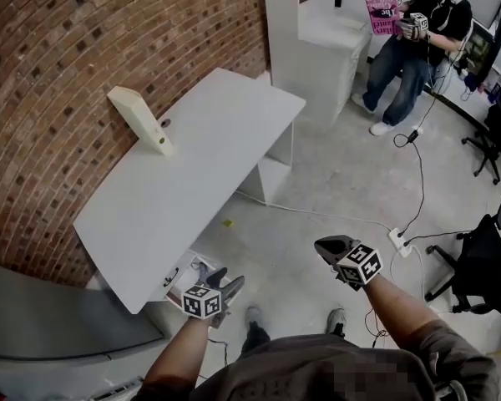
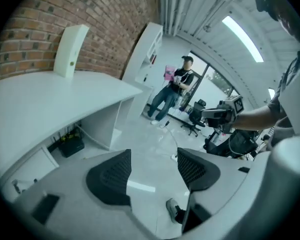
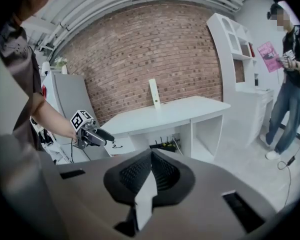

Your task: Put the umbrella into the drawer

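Observation:
I see no umbrella in any view. A white drawer unit [image 1: 182, 276] [image 3: 121, 145] stands under the near end of the white desk [image 1: 192, 165]; whether a drawer is open I cannot tell. My left gripper [image 1: 227, 281] [image 2: 154, 159] hangs in the air just right of that unit, with its jaws apart and only floor between them. My right gripper [image 1: 321, 245] [image 3: 151, 156] is held over the floor further right, pads together and holding nothing. Each gripper shows in the other's view: the left gripper [image 3: 110, 136] and the right gripper [image 2: 205, 113].
A cream upright block [image 1: 140, 119] leans against the brick wall on the desk. A white shelf unit [image 1: 317, 40] stands at the back. A person [image 1: 413, 48] sits at the far right. Cables and a power strip [image 1: 398, 241] lie on the floor beside office chairs [image 1: 484, 266].

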Available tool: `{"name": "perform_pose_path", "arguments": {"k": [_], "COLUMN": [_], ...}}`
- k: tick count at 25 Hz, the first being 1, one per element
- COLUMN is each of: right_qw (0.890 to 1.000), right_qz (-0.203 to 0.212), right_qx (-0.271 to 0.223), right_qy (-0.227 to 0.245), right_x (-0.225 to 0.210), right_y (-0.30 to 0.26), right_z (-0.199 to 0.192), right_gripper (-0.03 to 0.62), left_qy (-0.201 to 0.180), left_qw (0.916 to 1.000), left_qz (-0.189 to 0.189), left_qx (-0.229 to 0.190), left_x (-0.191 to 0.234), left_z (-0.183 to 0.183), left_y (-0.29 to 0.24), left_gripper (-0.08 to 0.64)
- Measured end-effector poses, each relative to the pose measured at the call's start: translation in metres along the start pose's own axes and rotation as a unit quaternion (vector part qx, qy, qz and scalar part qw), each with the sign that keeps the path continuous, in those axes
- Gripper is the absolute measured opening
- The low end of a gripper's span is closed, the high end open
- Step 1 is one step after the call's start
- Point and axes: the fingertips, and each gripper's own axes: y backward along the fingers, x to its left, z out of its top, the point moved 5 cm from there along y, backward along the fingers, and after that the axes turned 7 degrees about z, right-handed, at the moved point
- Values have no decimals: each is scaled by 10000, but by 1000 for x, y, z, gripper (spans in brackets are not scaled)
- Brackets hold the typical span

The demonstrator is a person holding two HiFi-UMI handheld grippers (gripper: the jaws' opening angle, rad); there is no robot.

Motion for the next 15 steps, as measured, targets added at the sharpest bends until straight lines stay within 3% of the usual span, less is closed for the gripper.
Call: {"name": "perform_pose_path", "arguments": {"k": [7,12,15], "right_qw": [9988,9959,9939], "right_qz": [-173,-308,-370], "right_qx": [-464,-839,-997], "right_qy": [23,153,284], "right_x": [13,21,26], "right_y": [81,127,148], "right_z": [48,81,100], "right_gripper": [-8,-8,-8], "left_qy": [-649,-1042,-1092], "left_qw": [9901,9743,9627], "left_qz": [-815,-1195,-1430], "left_qx": [-938,-1601,-2021], "left_x": [-99,-149,-176], "left_z": [89,146,176], "left_y": [27,48,58], "left_gripper": [190,126,90]}}
